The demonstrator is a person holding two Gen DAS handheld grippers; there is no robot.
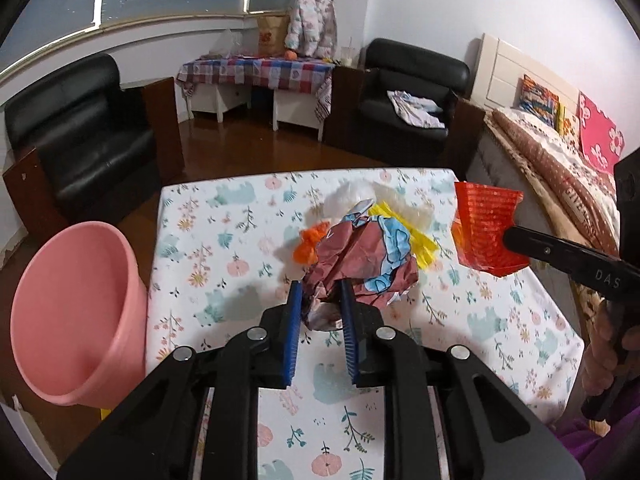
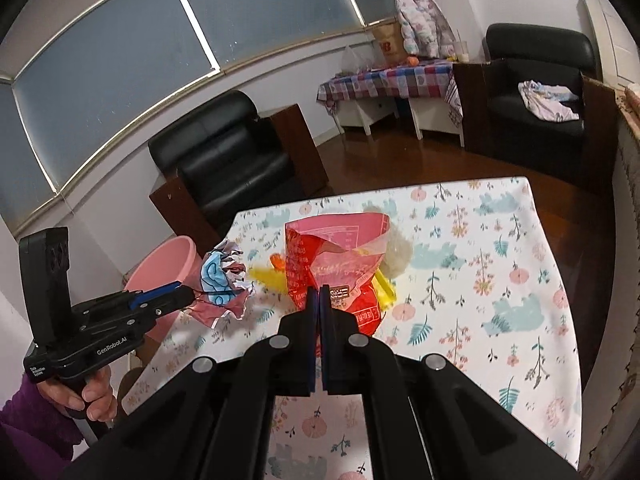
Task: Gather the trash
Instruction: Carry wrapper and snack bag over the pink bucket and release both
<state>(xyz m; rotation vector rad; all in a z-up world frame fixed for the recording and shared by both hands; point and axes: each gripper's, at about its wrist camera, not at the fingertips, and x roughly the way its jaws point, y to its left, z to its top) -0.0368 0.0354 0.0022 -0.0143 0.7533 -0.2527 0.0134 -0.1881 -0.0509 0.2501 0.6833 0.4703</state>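
Observation:
My left gripper is shut on a crumpled brown-and-blue paper ball and holds it above the floral table; it also shows in the right wrist view. My right gripper is shut on a red plastic wrapper, lifted above the table; it shows in the left wrist view. A yellow wrapper, an orange scrap and a white fluffy wad lie on the table. A pink bin stands left of the table.
Two black armchairs stand beyond the table. A checkered side table is at the far wall. A bed lies to the right. The floor is dark wood.

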